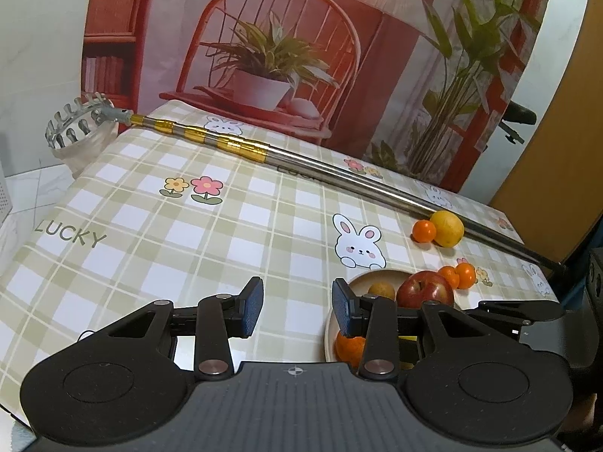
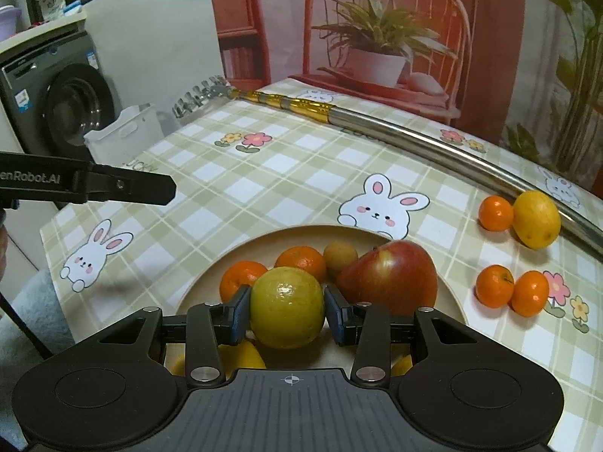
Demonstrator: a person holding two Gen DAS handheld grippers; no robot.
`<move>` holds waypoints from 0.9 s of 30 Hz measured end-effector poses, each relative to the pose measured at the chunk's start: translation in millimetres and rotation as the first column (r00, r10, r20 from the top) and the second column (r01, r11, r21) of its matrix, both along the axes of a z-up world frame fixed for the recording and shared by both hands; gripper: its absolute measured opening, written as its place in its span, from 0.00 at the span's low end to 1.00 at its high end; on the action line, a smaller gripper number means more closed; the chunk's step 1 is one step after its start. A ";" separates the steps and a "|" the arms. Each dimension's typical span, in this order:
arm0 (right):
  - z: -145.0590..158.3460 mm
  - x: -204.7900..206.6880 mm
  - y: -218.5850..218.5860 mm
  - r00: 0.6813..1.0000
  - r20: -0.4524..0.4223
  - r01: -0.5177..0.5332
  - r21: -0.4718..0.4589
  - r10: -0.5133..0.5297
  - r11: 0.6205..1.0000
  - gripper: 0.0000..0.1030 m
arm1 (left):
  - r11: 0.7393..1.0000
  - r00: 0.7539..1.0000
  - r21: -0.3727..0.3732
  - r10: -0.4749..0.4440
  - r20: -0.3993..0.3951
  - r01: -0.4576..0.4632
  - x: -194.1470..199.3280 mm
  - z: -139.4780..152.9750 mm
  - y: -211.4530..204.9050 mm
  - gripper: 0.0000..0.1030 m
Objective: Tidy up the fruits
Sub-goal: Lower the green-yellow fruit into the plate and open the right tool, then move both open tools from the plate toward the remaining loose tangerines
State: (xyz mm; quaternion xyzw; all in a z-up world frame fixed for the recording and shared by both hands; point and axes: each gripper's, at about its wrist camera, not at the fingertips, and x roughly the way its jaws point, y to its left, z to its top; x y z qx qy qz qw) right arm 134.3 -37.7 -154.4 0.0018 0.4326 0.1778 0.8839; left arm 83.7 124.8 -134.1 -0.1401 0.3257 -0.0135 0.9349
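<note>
The right gripper [image 2: 287, 309] holds one yellow-green citrus [image 2: 287, 308] over the plate [image 2: 241, 248], which carries two mandarins [image 2: 301, 260] and one apple [image 2: 390, 278]. Four mandarins and one lemon [image 2: 536, 218] lie on the tablecloth [image 2: 264, 188]. The left gripper [image 1: 297, 306] is wide and empty.

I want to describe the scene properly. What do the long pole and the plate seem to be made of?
Pole: likely metal, polished; it shines silver with bright reflections, and has glossy gold bands toward its clawed end. Plate: beige, matte, without glare; perhaps ceramic or wood, the look leaves it open.
</note>
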 end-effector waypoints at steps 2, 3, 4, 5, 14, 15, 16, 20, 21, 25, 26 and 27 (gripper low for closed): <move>-2.2 0.0 -1.2 1.000 -0.008 0.007 0.007 -0.007 1.000 0.37 | 1.000 1.000 0.000 -0.002 -0.001 0.002 0.4 0.2 0.0 0.41; -2.9 -0.4 -1.9 1.000 -0.010 0.011 0.012 -0.011 1.000 0.37 | 1.000 1.000 0.001 -0.002 -0.003 0.002 0.9 0.2 -0.7 0.41; -3.6 -1.0 -2.7 1.000 -0.010 0.014 0.018 -0.014 1.000 0.38 | 1.000 1.000 0.001 -0.003 -0.004 0.003 0.8 0.1 -0.9 0.41; -4.1 -1.8 -3.4 1.000 -0.009 0.016 0.023 -0.016 1.000 0.38 | 1.000 1.000 0.002 -0.004 -0.005 0.004 0.8 0.2 -1.2 0.41; 11.3 -22.3 -18.3 0.994 0.091 0.060 0.082 -0.067 0.995 0.38 | 1.000 1.000 0.011 -0.017 -0.010 0.017 -0.9 1.8 -6.7 0.42; 14.0 -26.7 -21.9 0.991 0.109 0.072 0.089 -0.081 0.993 0.38 | 1.000 1.000 0.013 -0.021 -0.009 0.021 -1.1 2.0 -7.6 0.42; 16.5 -31.2 -25.8 0.987 0.126 0.087 0.093 -0.099 0.992 0.38 | 1.000 1.000 0.016 -0.024 -0.009 0.024 -2.0 2.0 -8.9 0.42; 22.4 -45.4 -44.1 0.970 0.173 0.153 0.099 -0.169 0.983 0.38 | 0.999 0.999 0.028 -0.043 -0.012 0.044 -4.5 2.7 -15.4 0.42; 23.1 -48.2 -48.5 0.966 0.180 0.168 0.099 -0.184 0.981 0.38 | 0.998 0.999 0.031 -0.049 -0.012 0.050 -5.1 3.1 -17.7 0.42; 25.3 -58.6 -69.3 0.948 0.192 0.234 0.121 -0.254 0.965 0.39 | 0.996 0.997 0.046 -0.072 -0.015 0.073 -7.8 4.4 -26.7 0.42; 25.3 -61.0 -75.2 0.942 0.194 0.251 0.129 -0.273 0.959 0.39 | 0.996 0.997 0.050 -0.078 -0.017 0.079 -8.4 4.7 -29.0 0.42; 25.2 -63.1 -79.7 0.938 0.194 0.264 0.135 -0.286 0.955 0.39 | 0.995 0.996 0.054 -0.082 -0.019 0.083 -8.9 4.9 -31.3 0.42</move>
